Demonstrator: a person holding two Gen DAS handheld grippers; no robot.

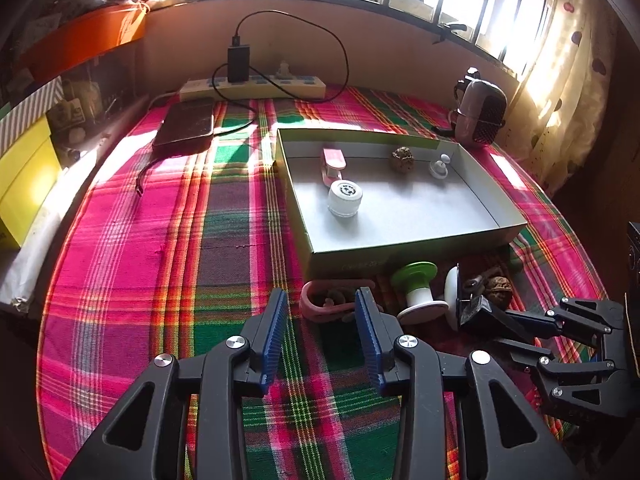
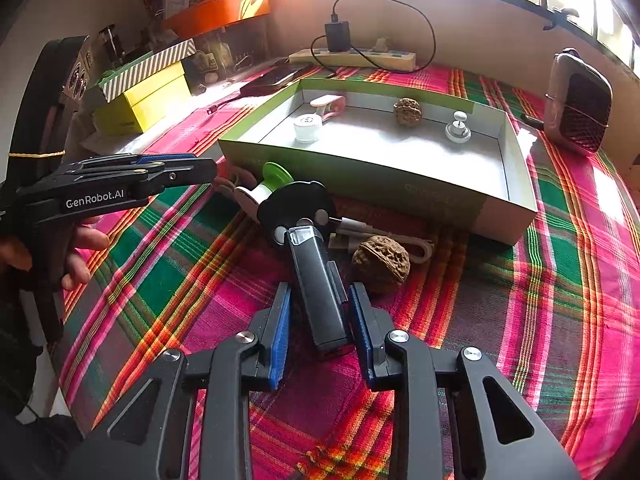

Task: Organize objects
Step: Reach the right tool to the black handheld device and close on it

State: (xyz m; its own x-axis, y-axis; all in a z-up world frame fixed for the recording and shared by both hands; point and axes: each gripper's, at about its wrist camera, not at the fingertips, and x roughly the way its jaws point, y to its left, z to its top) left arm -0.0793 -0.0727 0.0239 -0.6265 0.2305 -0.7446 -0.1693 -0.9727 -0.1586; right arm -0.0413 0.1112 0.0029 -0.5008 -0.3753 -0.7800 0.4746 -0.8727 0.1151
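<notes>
A shallow cardboard box (image 1: 420, 250) (image 2: 376, 178) on the plaid cloth holds a pink clip (image 1: 333, 163), a white cap (image 1: 345, 199), a walnut (image 1: 402, 159) and a white knob (image 1: 439, 167). In front of it lie a pink hook (image 1: 320, 308), a green-and-white spool (image 1: 416, 290) (image 2: 266, 184), a walnut (image 2: 381, 265) and a black fan-like gadget (image 2: 318, 280). My left gripper (image 1: 322, 320) is open and empty, just short of the pink hook. My right gripper (image 2: 320, 320) is open, its fingers either side of the black gadget's handle without gripping it.
A power strip (image 1: 252, 87) with a charger and cable lies at the back, a phone (image 1: 186, 126) to its left. A mesh-fronted device (image 1: 480, 114) stands at the right back. Yellow and striped boxes (image 2: 144, 92) line the left edge.
</notes>
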